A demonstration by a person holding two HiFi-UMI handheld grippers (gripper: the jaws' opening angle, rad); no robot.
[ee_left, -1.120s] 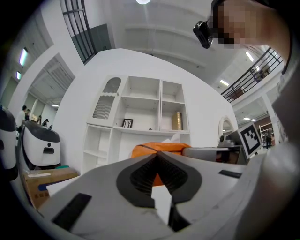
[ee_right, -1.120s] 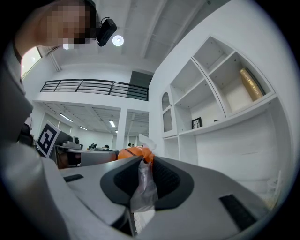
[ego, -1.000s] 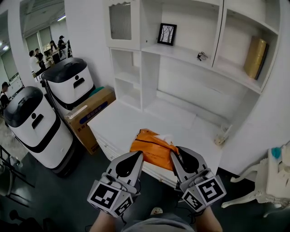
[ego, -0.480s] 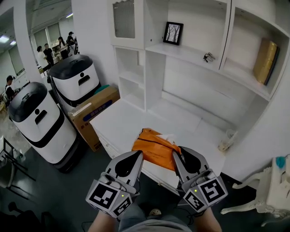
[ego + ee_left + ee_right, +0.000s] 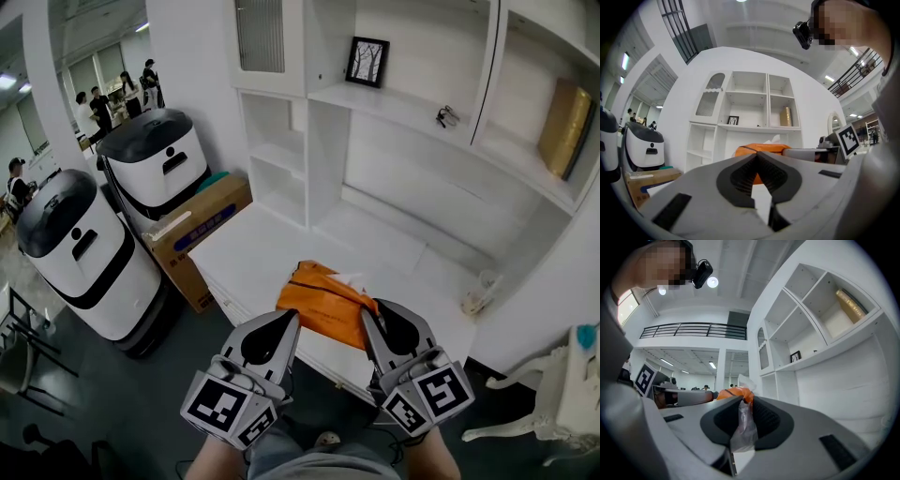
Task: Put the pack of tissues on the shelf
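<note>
Edged toward the shelf (image 5: 394, 105), orange crumpled pack of tissues (image 5: 323, 300), wrapper pinched in right gripper (image 5: 367, 315); left gripper (image 5: 287, 319) closed.

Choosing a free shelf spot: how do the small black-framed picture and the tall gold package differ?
The black-framed picture is small and dark-edged; the gold package is taller and shiny. The picture stands in the middle compartment, the package in the right one. Both stand on the same white shelf level.
</note>
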